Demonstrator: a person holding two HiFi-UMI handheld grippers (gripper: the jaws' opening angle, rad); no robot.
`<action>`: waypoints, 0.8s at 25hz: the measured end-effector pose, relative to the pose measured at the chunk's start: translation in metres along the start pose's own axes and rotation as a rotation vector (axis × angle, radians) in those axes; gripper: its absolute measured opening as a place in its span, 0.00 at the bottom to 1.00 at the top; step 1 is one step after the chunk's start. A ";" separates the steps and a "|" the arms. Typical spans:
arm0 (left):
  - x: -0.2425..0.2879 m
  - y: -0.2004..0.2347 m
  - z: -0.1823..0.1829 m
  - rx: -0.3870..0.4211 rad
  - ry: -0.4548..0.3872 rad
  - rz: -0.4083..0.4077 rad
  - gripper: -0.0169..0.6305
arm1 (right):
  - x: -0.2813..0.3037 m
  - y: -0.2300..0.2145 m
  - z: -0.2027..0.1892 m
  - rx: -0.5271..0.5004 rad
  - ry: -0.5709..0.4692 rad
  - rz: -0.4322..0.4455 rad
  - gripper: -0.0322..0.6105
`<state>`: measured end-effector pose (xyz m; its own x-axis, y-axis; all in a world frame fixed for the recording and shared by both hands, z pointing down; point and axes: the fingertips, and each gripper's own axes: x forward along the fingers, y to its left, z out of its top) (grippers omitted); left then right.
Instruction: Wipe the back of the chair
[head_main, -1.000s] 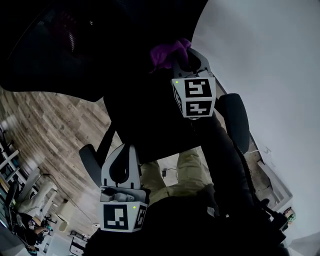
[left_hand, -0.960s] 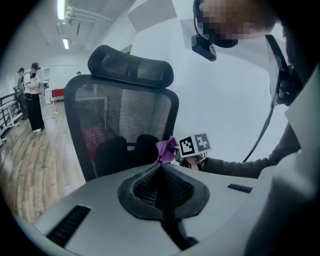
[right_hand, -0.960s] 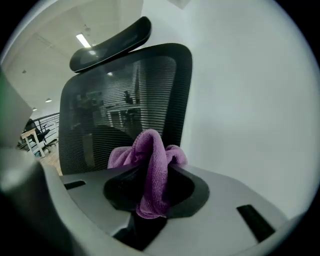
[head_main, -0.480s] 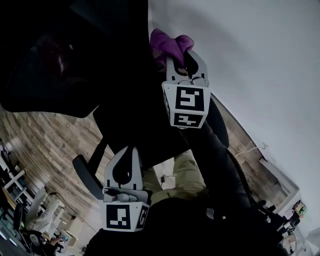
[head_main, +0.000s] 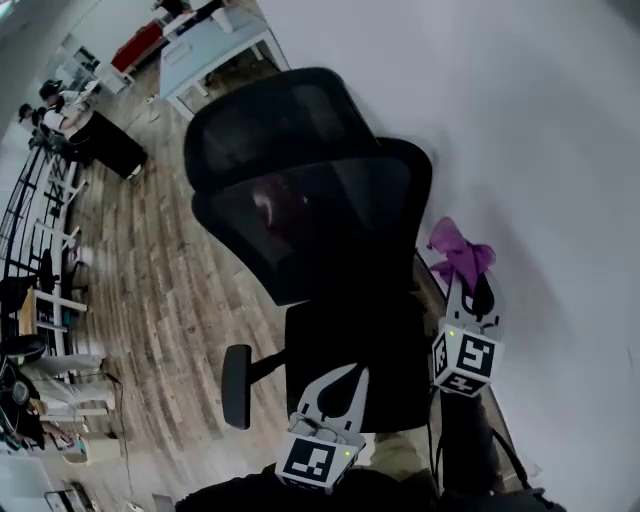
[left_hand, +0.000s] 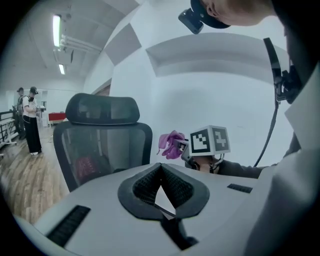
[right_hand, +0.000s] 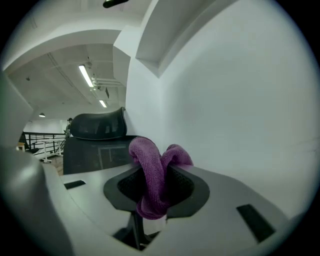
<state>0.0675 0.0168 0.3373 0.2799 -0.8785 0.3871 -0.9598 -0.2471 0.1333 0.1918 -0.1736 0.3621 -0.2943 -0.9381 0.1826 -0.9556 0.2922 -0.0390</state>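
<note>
View from above of a black mesh office chair (head_main: 330, 210) in the middle of the frame, its headrest (head_main: 270, 125) toward the upper left, a pale wall (head_main: 560, 150) filling the right side and a wooden floor (head_main: 150, 280) on the left. A person holds two grippers at the bottom of the frame. The right claw (head_main: 468, 285), at the lower right, is clamped on a bunched purple cloth (head_main: 460, 250); its own camera shows the cloth pinched between the jaws with folds spilling out above and below. The cloth hangs in open air just beside the right edge of the backrest, between chair and wall, not touching the mesh. The left claw (head_main: 348, 375), at the bottom centre near the seat, has its jaws tip to tip with nothing between them, and it touches nothing. From the left gripper view the chair stands at the left with the cloth well to its right. The wiping appears to be in an approach, with the cloth off the surface. The next move likely calls for carrying the cloth leftward onto the backrest, pressing it flat against the mesh, then dragging it across; the free claw could steady the chair against swivelling.
</note>
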 end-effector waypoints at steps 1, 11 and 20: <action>-0.008 0.003 0.010 0.013 -0.010 0.016 0.03 | -0.008 0.006 0.010 0.000 -0.007 0.017 0.20; -0.110 0.040 0.061 0.055 -0.175 0.204 0.03 | -0.128 0.130 0.057 -0.021 -0.061 0.433 0.20; -0.249 0.070 0.076 0.042 -0.357 0.308 0.03 | -0.263 0.284 0.114 -0.060 -0.130 0.721 0.20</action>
<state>-0.0710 0.1872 0.1807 -0.0356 -0.9973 0.0643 -0.9991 0.0371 0.0221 -0.0038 0.1344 0.1909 -0.8524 -0.5228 0.0139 -0.5227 0.8509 -0.0512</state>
